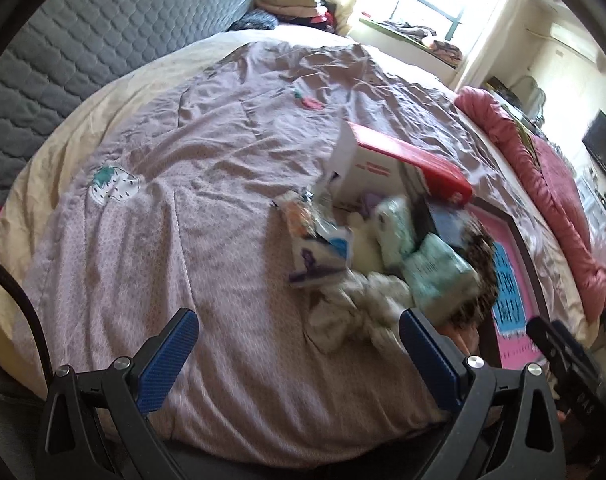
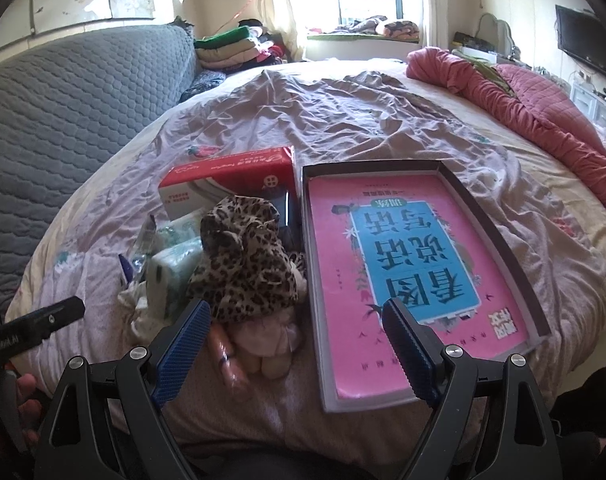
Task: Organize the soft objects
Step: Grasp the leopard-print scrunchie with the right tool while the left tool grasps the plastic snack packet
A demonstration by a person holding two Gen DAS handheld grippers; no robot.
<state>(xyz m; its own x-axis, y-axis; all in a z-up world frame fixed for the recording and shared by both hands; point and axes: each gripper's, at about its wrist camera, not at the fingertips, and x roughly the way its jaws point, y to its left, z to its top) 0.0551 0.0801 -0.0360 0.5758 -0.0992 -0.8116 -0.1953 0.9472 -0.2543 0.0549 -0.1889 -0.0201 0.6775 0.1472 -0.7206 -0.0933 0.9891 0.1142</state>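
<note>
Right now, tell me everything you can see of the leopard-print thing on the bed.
The leopard-print cloth is soft brown-and-black spotted fabric, crumpled into a mound on the lilac bedsheet. It lies over a small plush doll, next to the pale green tissue packs and the grey tray. Neither claw touches it.

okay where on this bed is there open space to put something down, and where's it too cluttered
Free: the wide stretch of pink bedspread between the grey quilted headboard and the pile, and the far part toward the window past the red-and-white box. Crowded: the cluster of tissue packs, leopard-print plush and white cloth beside the tray with the pink book.
</note>
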